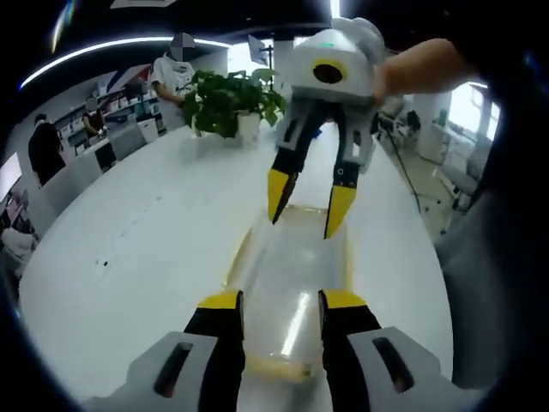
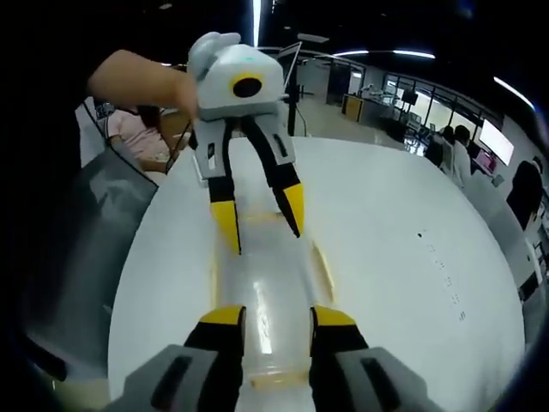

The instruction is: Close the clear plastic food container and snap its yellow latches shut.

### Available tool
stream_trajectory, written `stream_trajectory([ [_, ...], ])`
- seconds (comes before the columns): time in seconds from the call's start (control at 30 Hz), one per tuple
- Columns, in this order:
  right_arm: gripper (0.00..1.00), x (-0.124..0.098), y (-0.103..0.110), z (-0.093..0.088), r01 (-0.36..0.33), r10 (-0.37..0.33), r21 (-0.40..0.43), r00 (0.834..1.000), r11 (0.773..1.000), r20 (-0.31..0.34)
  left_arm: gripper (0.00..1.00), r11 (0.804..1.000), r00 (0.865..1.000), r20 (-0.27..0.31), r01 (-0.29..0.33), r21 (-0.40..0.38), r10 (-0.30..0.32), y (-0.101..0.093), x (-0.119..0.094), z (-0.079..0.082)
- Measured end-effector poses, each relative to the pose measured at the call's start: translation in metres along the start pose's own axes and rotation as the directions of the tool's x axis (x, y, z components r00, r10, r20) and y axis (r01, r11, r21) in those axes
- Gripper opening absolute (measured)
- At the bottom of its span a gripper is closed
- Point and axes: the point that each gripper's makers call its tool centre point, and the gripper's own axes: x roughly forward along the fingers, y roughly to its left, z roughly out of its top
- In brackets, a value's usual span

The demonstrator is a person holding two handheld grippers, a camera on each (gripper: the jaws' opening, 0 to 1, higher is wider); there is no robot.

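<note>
Container (image 1: 292,292) lies on the white desk (image 1: 129,257) between both spread, empty tongs: left tongs (image 1: 279,311), right tongs (image 2: 268,324). Lower each end evenly, pressing each yellow latch (image 1: 276,367) until seated.

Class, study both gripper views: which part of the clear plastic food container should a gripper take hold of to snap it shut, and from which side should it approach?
Probably the yellow latch on a short end of the clear plastic food container, approached from above and outside that end. The container lies flat and long on the white table, one short end toward each gripper. The left gripper and right gripper already hover open over opposite ends.
</note>
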Motion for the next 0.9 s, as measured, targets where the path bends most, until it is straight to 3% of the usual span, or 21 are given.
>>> stream_trajectory([
  [0.43,0.28,0.011,-0.001,0.004,-0.019,0.019,-0.005,1.000,1.000,0.000,0.31,1.000,1.000,0.009,0.020,0.007,-0.020,-0.005,0.012,0.007],
  [0.63,0.29,0.017,-0.004,0.015,-0.038,0.038,-0.034,0.999,0.999,-0.003,0.31,0.999,1.000,0.013,0.027,0.017,-0.027,-0.010,0.015,0.011],
  [0.7,0.29,0.018,-0.005,0.017,-0.044,0.044,-0.037,0.999,0.998,-0.003,0.31,0.999,0.997,0.062,0.036,-0.021,-0.035,-0.015,0.015,0.022],
  [0.77,0.31,0.019,-0.007,0.019,-0.054,0.054,-0.035,0.999,0.998,0.005,0.31,1.000,0.999,0.041,0.021,0.017,-0.022,-0.015,0.018,0.020],
  [0.9,0.34,0.021,-0.012,0.020,-0.064,0.064,-0.046,0.998,0.997,-0.009,0.30,0.999,0.999,0.023,0.028,0.017,-0.029,-0.024,0.022,0.014],
])
